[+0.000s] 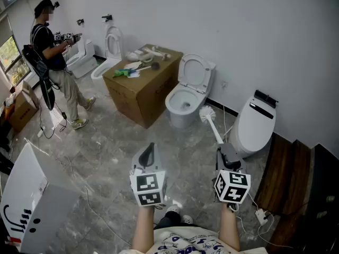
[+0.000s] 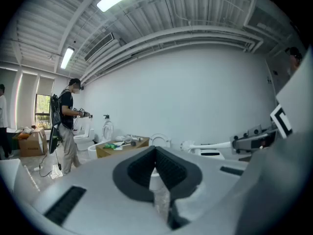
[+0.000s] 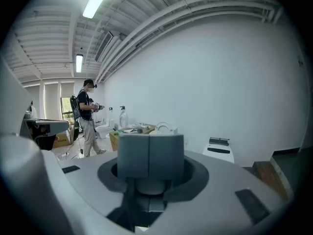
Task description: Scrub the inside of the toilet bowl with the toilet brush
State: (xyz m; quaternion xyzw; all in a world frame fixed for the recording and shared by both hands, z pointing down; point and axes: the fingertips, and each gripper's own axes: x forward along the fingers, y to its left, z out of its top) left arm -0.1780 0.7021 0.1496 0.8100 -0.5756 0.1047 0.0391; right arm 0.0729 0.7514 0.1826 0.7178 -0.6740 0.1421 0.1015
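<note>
The open white toilet (image 1: 185,97) stands against the far wall with its seat and lid raised, ahead of both grippers. My right gripper (image 1: 226,153) is shut on the white handle of the toilet brush (image 1: 212,121). The brush's bristle head points up and forward, just right of the bowl and outside it. In the left gripper view the brush (image 2: 208,145) lies level, with the right gripper at its right end. In the right gripper view the pads (image 3: 132,153) are pressed together and hide the brush head. My left gripper (image 1: 150,151) hangs shut and empty, left of the brush.
A second toilet (image 1: 254,123) with its lid closed sits at the right. A cardboard box (image 1: 140,86) carrying cleaning items stands left of the open toilet. Another person (image 1: 53,57) works at further toilets (image 1: 108,52). Wooden steps (image 1: 286,173) are at the right; a white box (image 1: 26,194) is low left.
</note>
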